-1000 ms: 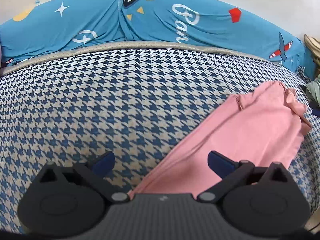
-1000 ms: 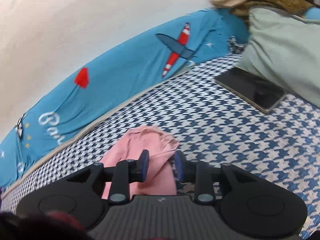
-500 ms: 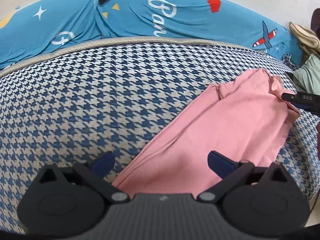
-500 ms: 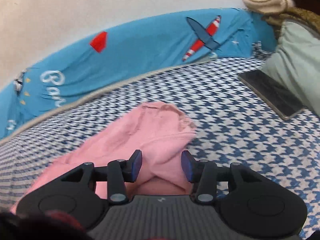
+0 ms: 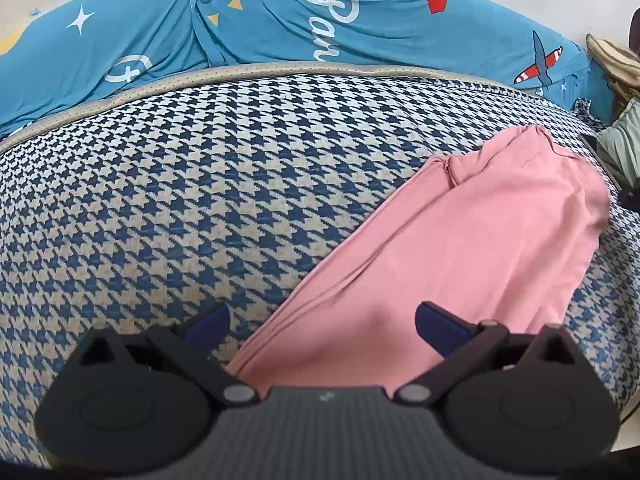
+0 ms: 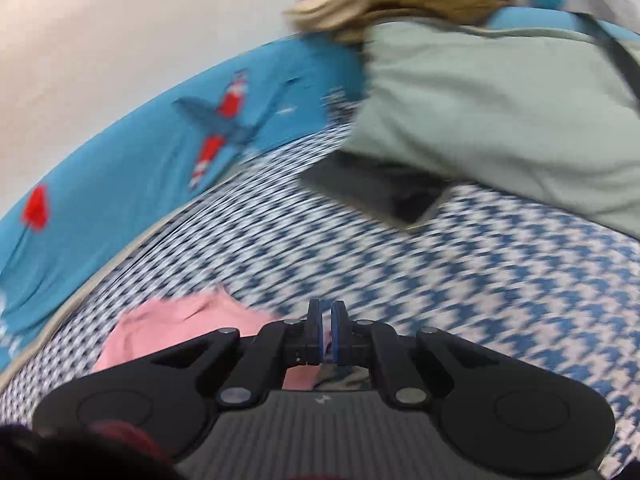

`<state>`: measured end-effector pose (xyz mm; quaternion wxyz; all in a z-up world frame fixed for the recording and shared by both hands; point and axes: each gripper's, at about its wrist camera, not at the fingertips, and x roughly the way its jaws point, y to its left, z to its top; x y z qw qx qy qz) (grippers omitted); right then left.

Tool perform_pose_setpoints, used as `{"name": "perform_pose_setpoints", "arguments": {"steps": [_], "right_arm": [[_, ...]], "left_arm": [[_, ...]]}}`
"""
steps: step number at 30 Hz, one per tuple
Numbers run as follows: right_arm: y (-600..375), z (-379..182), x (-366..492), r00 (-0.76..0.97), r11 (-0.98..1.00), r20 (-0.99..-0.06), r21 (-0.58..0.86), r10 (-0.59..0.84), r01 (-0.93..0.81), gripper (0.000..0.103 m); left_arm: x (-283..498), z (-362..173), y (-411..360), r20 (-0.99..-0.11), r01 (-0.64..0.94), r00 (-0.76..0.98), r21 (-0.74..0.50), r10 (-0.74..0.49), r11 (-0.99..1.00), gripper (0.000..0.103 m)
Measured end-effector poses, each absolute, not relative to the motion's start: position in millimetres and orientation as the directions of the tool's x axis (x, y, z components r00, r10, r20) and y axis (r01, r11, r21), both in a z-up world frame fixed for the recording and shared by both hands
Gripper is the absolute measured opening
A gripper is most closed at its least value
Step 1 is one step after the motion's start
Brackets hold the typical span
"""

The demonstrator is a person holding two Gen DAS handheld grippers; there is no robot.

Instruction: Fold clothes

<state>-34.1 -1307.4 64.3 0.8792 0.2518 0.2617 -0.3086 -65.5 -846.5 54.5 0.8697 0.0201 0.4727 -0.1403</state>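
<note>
Left tongs [image 5: 322, 326]: fingers spread wide apart, nothing gripped, hovering over the near end of the pink garment [image 5: 460, 248]; right tongs [image 6: 326, 330]: pads drawn almost together, a sliver of pink visible in the gap, so a pinch on the garment's edge is judged likely; the right view is motion-blurred. The garment is laid as 1 long strip on the houndstooth bed cover [image 5: 180, 200], running diagonally from beneath the left tongs to its far end near the right tongs. Beyond are seen a blue printed sheet [image 5: 280, 28] along the wall, a dark phone [image 6: 384, 192] and a pale green cloth [image 6: 500, 112]. Step judged in hand: 1 end taken up for a fold across the length. The next move calls for the left tongs to be closed on the near end, so that both ends are carried together evenly.
</note>
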Motion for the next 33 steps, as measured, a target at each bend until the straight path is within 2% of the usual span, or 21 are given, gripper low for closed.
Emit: {"name": "perform_pose_setpoints", "arguments": {"steps": [5,13,20,25,33], "right_arm": [[-1322.2,67.0,-40.6,0.685,0.677,-0.626,0.323,-0.372,0.662,0.008],[-1293.4,76.7,-49.8,0.725,0.726,-0.640,0.367,-0.256,0.581,0.008],[-1246.7,89.1,-42.2,0.803,0.804,-0.596,0.464,-0.026,0.371,0.010],[-1209.2,82.5,-19.7,0.797,0.844,-0.590,0.486,0.125,0.228,0.011],[-1163.3,73.1,12.7,0.756,0.883,-0.620,0.451,0.208,0.127,0.017]], "left_arm": [[-62.9,53.6,-846.5,-0.829,0.259,0.514,-0.098,-0.223,0.961,0.103],[-54.7,63.6,-832.0,-0.796,0.207,0.570,-0.100,-0.203,0.973,0.103],[-61.2,62.0,-809.6,-0.800,0.158,0.577,-0.089,-0.165,0.984,0.103],[-63.0,56.7,-800.6,-0.811,0.161,0.563,-0.082,-0.160,0.984,0.103],[-57.9,56.4,-788.9,-0.815,0.145,0.555,-0.103,-0.167,0.984,0.103]]}}
